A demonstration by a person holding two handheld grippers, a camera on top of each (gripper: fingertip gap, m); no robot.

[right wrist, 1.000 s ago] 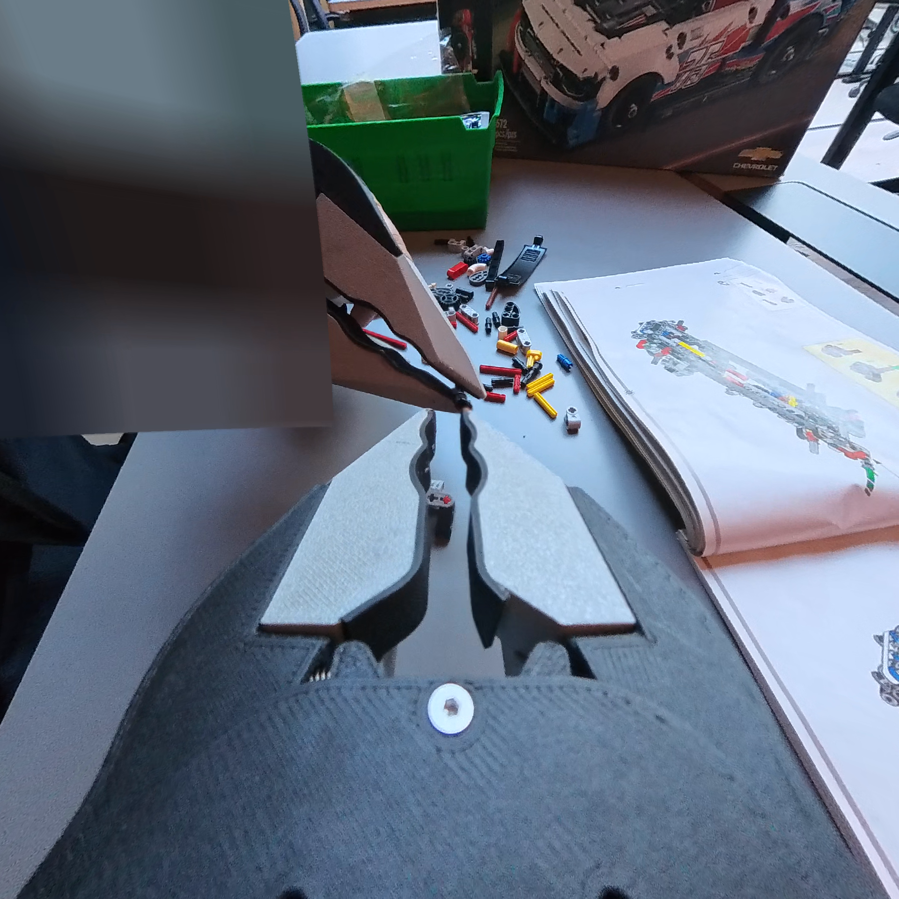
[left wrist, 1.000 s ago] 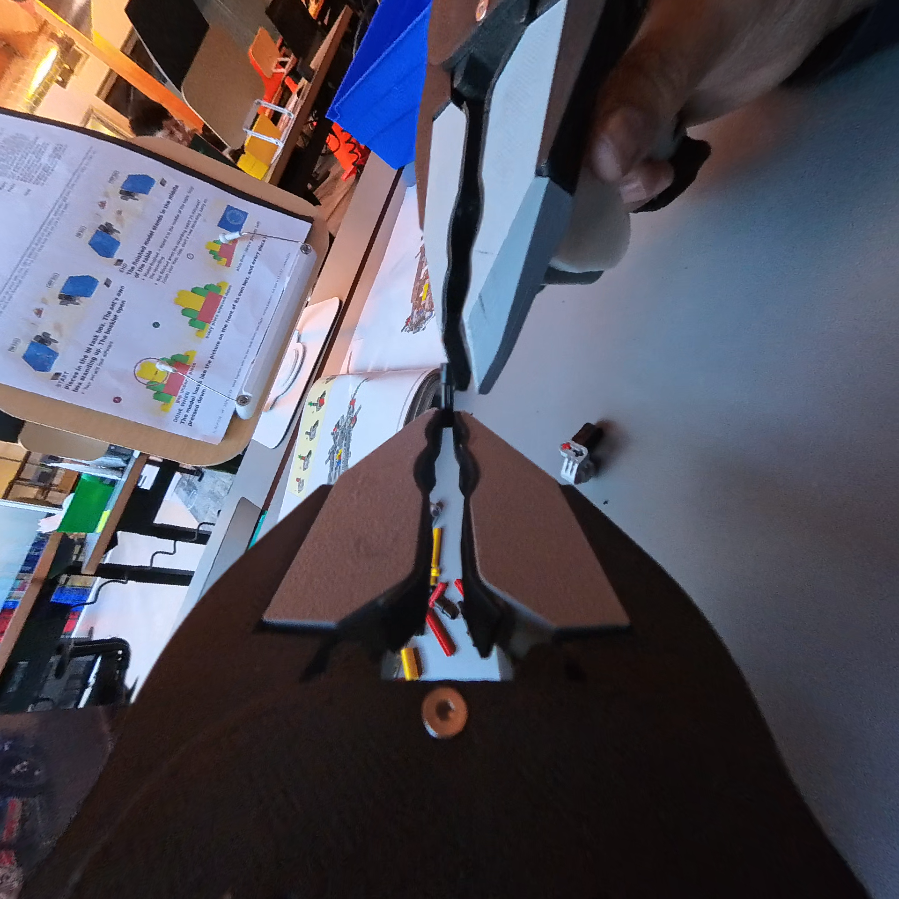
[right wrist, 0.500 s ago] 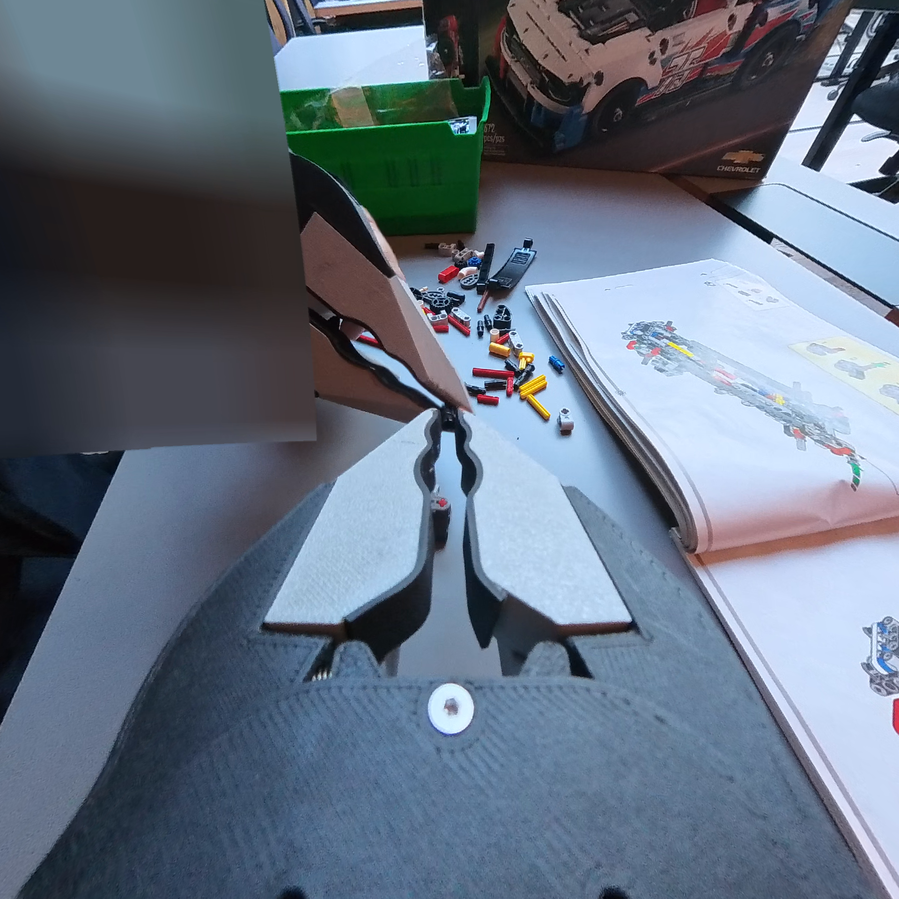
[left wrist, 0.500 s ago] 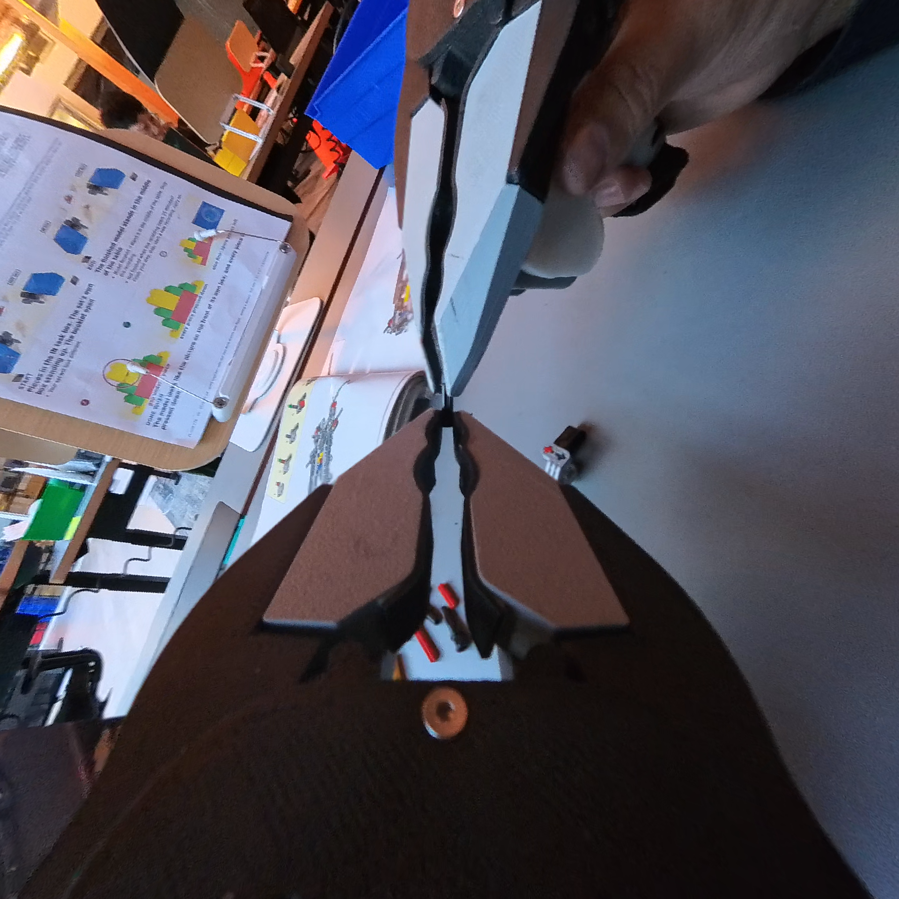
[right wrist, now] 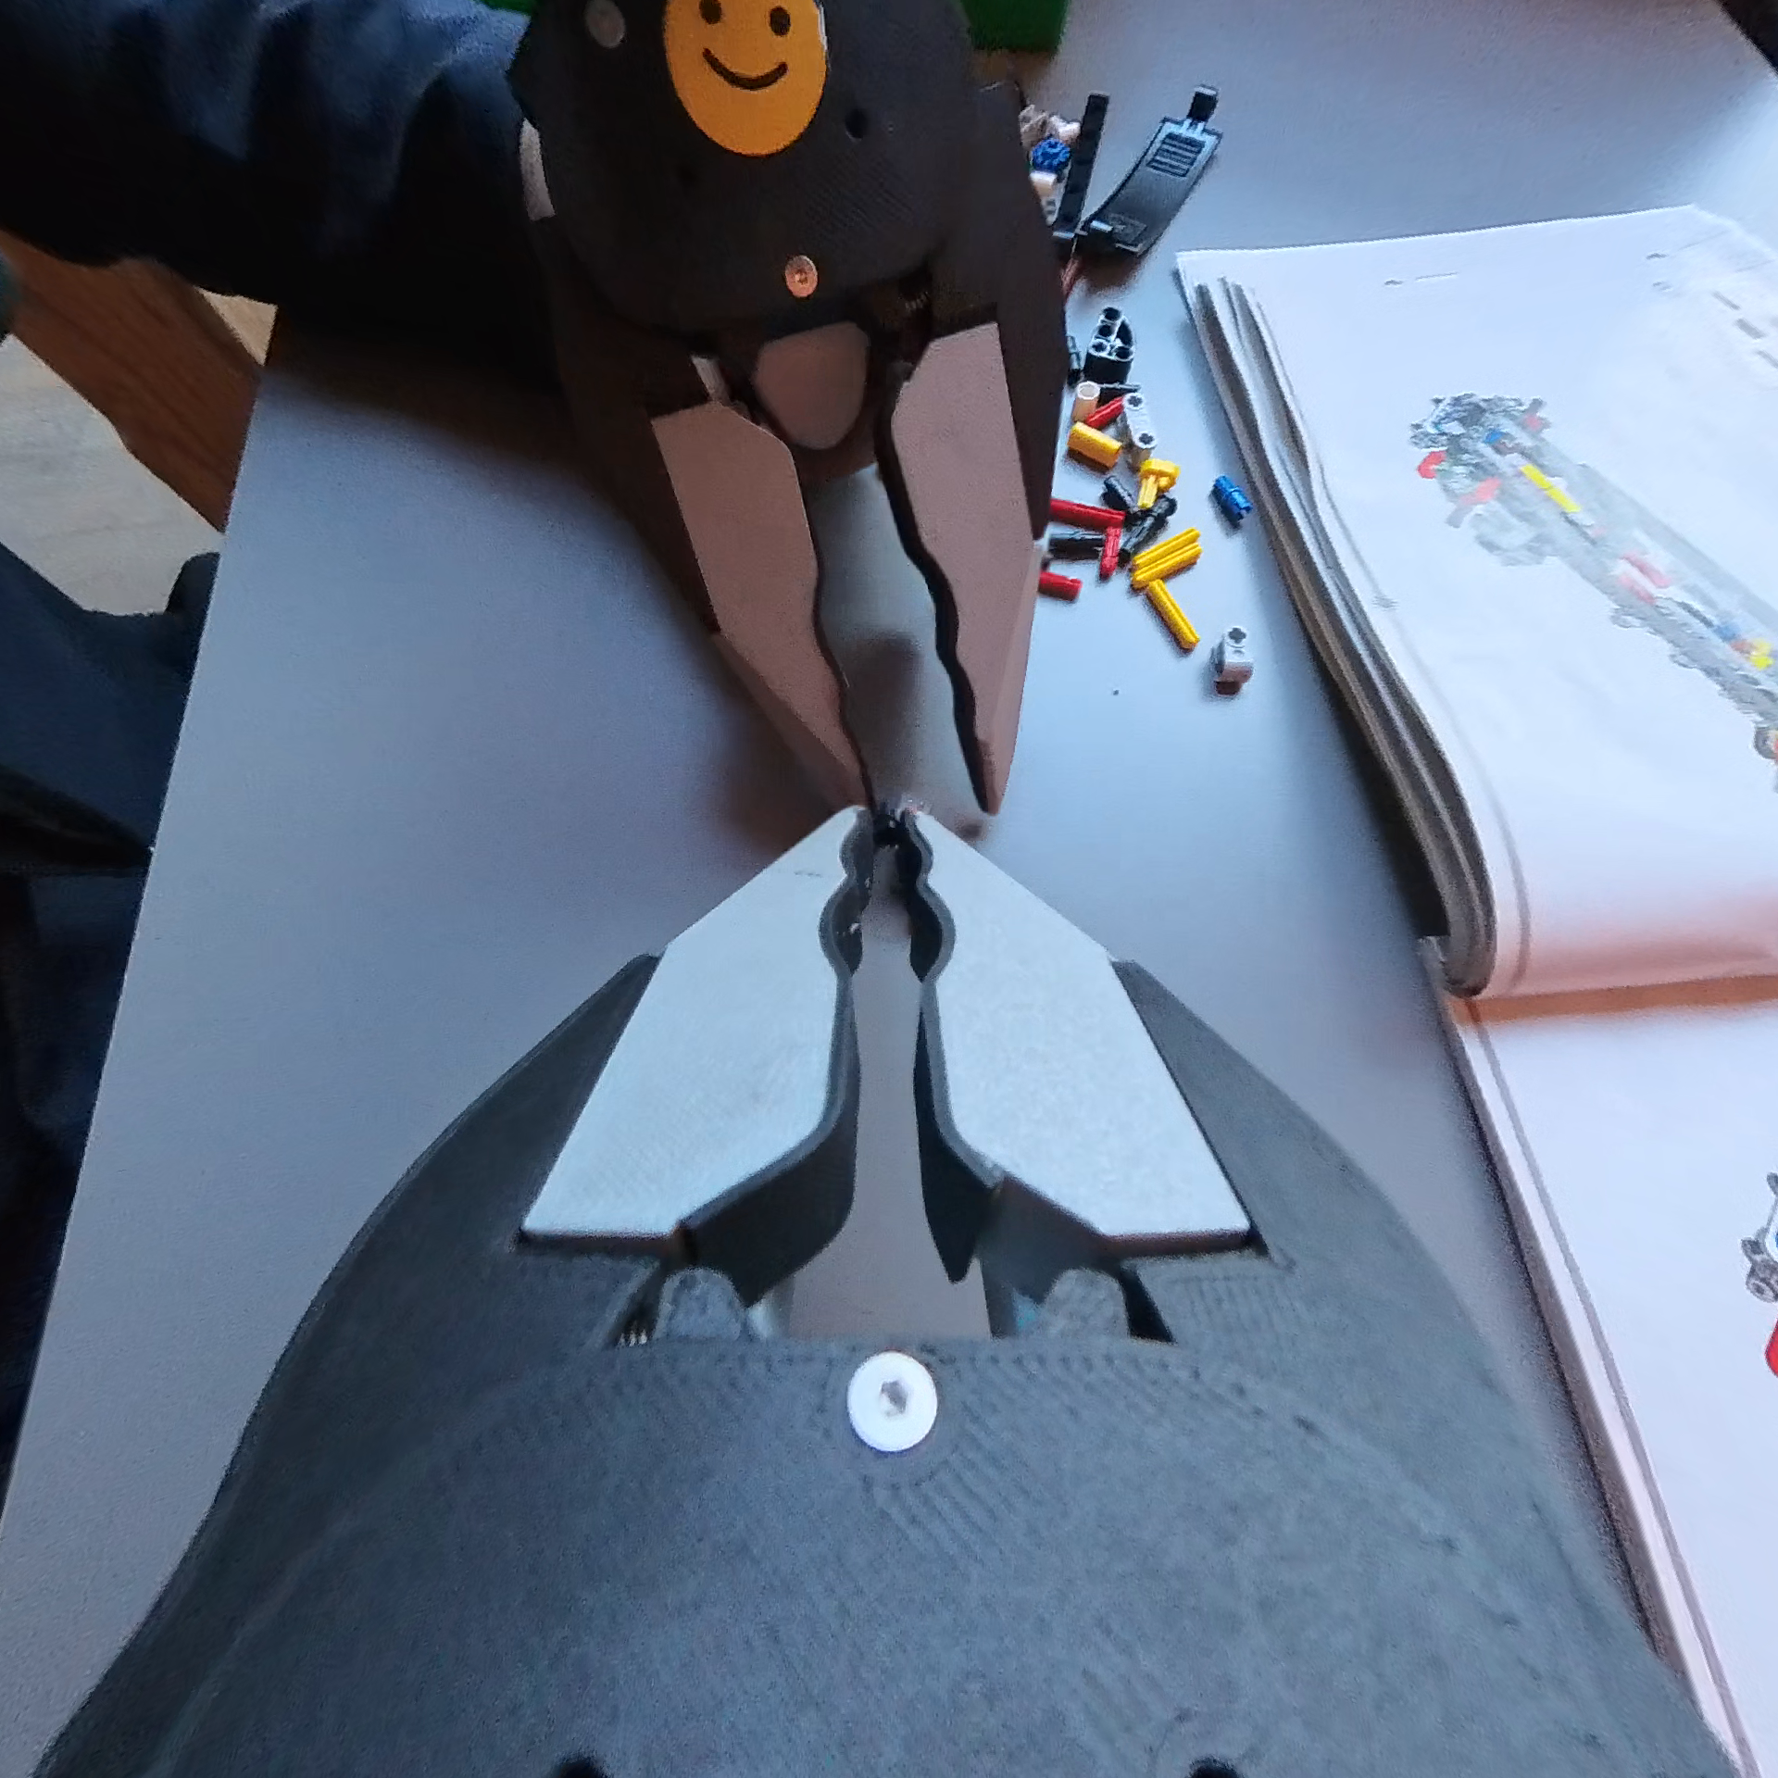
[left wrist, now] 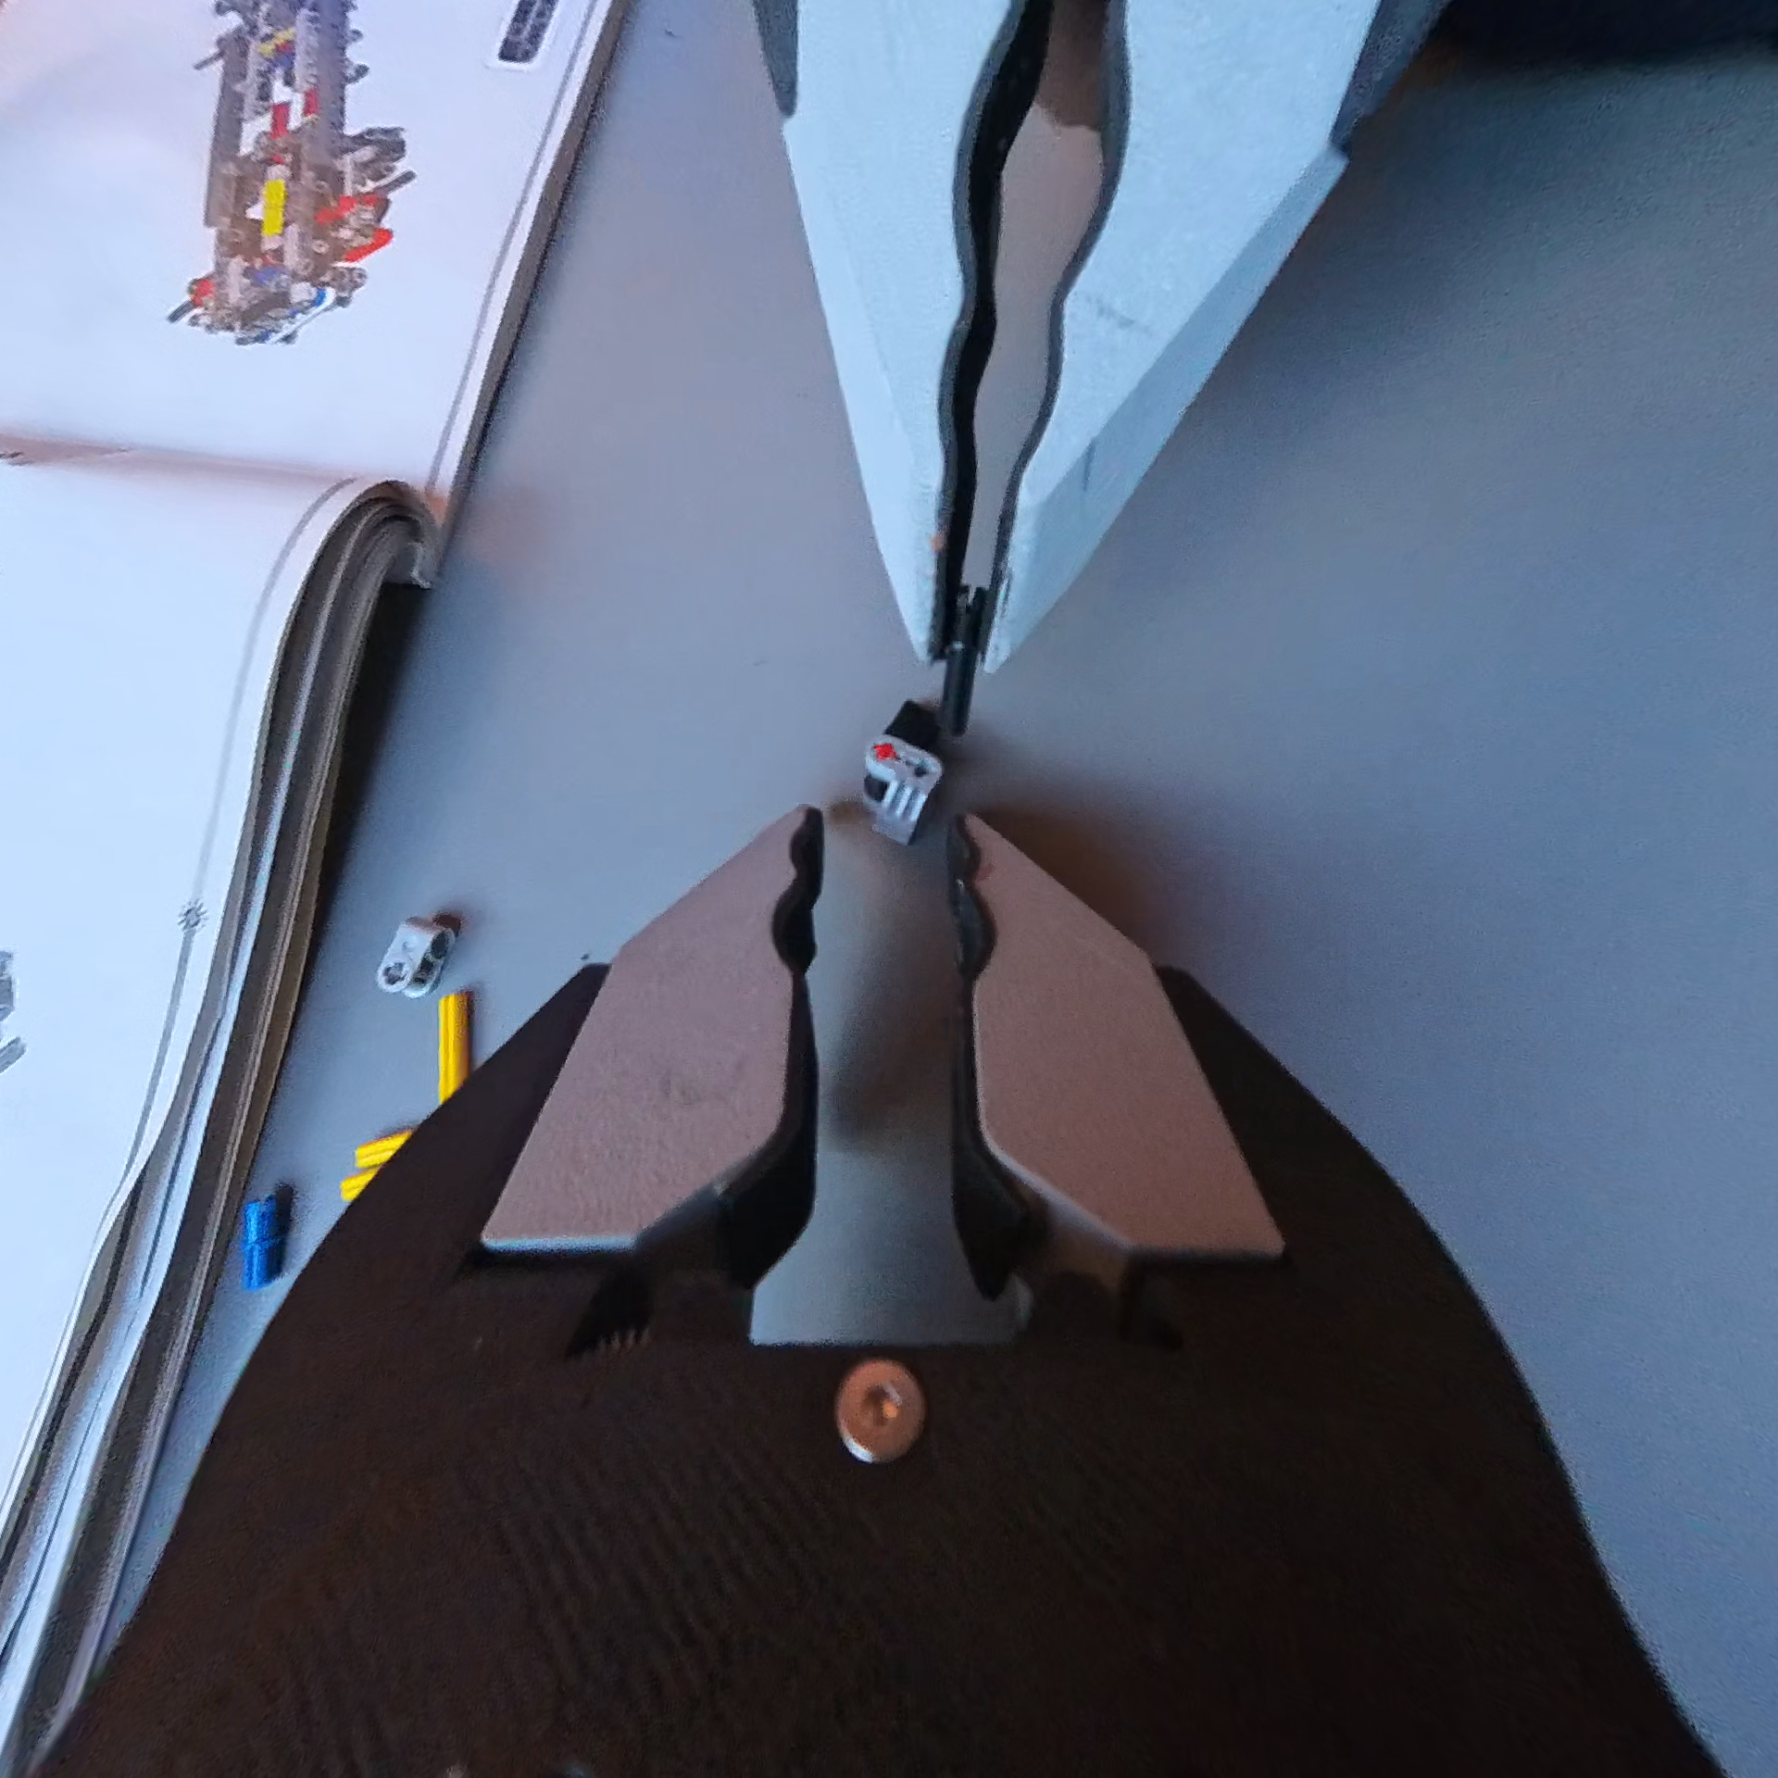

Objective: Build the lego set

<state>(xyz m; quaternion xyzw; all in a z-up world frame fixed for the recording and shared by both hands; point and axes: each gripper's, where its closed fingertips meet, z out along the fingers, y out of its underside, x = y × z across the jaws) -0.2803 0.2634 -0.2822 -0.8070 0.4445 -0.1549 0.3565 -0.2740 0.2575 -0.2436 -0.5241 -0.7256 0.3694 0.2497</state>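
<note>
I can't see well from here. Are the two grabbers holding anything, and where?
The right gripper pinches a thin black pin by its upper end. The left gripper is open, holding nothing, just short of the small grey-and-black piece.

My left hand-held gripper [left wrist: 885, 827] and right hand-held gripper [right wrist: 890, 827] meet tip to tip over the tabletop [right wrist: 481, 673]. A small brick assembly [left wrist: 901, 779] lies between their tips, a thin pin [left wrist: 957, 688] pinched in the right one. Loose pieces [right wrist: 1135, 510] lie beyond, beside the open booklet [right wrist: 1539, 577] on my right.
</note>
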